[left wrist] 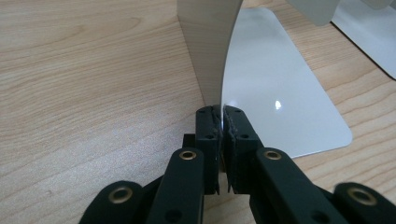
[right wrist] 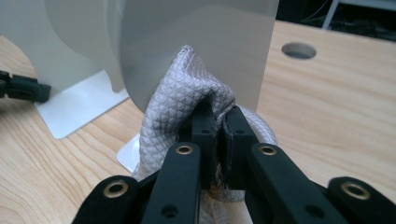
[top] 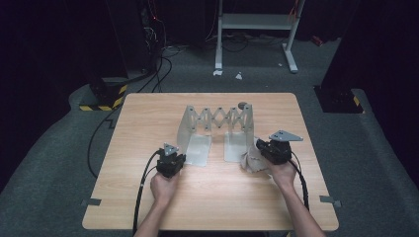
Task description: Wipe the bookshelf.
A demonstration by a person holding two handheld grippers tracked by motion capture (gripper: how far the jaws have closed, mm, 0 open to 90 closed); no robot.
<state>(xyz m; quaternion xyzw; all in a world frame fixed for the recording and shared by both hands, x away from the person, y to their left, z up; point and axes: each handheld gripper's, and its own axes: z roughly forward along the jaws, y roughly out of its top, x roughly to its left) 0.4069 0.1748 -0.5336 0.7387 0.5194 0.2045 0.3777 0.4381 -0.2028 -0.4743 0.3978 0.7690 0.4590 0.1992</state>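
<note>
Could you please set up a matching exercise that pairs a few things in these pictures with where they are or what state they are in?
Things:
1. left gripper
2. right gripper
3. cloth
4. hole

States or places:
A. pressed against the right upright plate of the bookend
B. in the tabletop, near the far edge
C. shut on the edge of the left upright plate of the bookend
D. shut on the cloth

Pairs: 1-C, 2-D, 3-A, 4-B
</note>
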